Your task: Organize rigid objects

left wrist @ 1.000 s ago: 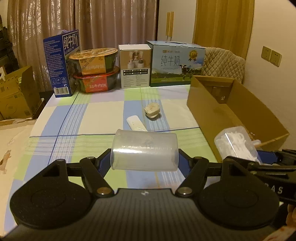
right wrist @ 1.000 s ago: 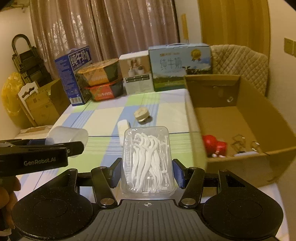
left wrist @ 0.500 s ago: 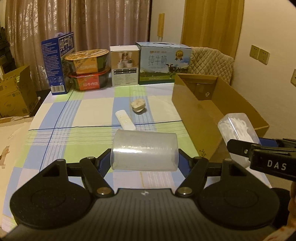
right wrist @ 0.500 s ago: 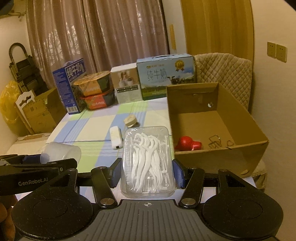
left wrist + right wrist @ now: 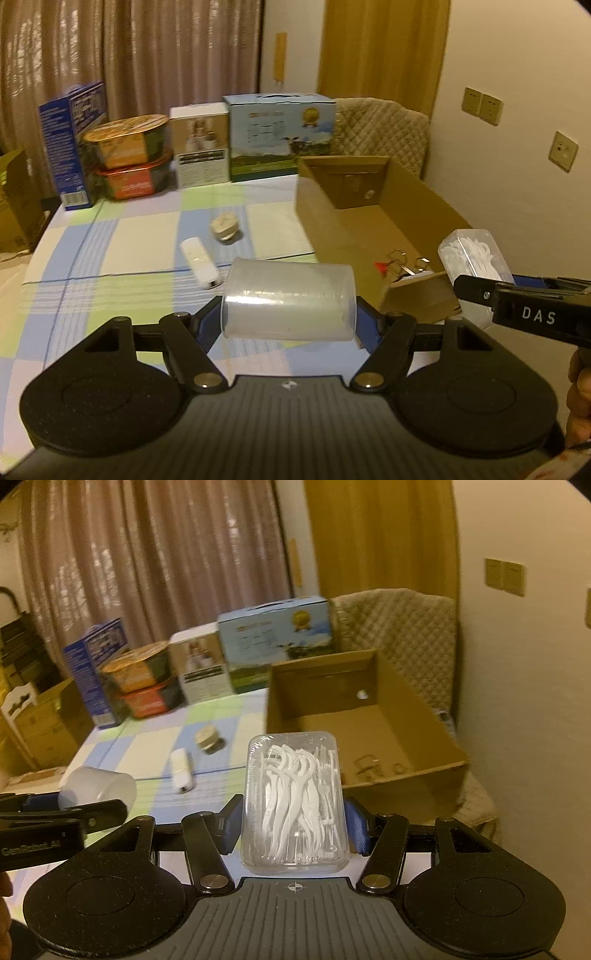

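Observation:
My left gripper [image 5: 288,317] is shut on a clear plastic cup [image 5: 290,299] held sideways above the checked tablecloth. My right gripper [image 5: 293,819] is shut on a clear box of white floss picks [image 5: 295,805], held in front of the open cardboard box [image 5: 369,716]. The floss box also shows in the left wrist view [image 5: 472,254] at the right, next to the cardboard box [image 5: 354,218]. The cup also shows in the right wrist view [image 5: 96,786] at the left. A white remote-like stick [image 5: 199,262] and a round beige plug [image 5: 225,227] lie on the table.
Milk cartons [image 5: 280,136], a white box [image 5: 201,146] and stacked noodle bowls [image 5: 129,158] line the table's far edge. Metal clips and a red item [image 5: 399,262] lie in the cardboard box. A quilted chair [image 5: 399,624] stands behind it.
Both grippers have risen and drawn back with their loads. The view has turned right, so the cardboard box's inside shows more.

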The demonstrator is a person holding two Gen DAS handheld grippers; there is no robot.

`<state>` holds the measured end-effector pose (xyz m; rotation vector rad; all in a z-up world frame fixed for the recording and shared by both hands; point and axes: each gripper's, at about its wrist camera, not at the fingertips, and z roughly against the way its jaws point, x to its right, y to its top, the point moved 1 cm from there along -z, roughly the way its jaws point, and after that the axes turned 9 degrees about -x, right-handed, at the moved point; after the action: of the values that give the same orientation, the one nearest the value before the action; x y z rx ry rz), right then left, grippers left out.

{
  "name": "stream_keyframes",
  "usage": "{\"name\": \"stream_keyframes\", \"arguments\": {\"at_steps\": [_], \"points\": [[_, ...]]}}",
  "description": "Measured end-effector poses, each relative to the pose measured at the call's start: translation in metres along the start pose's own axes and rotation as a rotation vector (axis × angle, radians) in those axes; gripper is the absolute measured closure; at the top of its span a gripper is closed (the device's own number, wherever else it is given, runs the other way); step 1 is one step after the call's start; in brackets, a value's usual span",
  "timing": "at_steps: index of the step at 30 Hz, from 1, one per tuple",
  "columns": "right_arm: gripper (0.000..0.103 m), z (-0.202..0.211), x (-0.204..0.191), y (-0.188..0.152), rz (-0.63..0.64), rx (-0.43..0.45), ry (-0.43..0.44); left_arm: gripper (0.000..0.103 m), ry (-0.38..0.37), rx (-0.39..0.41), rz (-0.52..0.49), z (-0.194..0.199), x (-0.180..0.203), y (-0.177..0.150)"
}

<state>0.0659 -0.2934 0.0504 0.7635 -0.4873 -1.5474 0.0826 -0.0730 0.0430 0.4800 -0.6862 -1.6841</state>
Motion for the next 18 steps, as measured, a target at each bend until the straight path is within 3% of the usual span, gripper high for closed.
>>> {"name": "stream_keyframes", "arguments": {"at_steps": [18], "points": [[0.049,-0.009,0.067,0.021,-0.057,-0.009,-0.058,0.035,-0.081,-0.006,-0.075,-0.033,0.051,0.034]]}}
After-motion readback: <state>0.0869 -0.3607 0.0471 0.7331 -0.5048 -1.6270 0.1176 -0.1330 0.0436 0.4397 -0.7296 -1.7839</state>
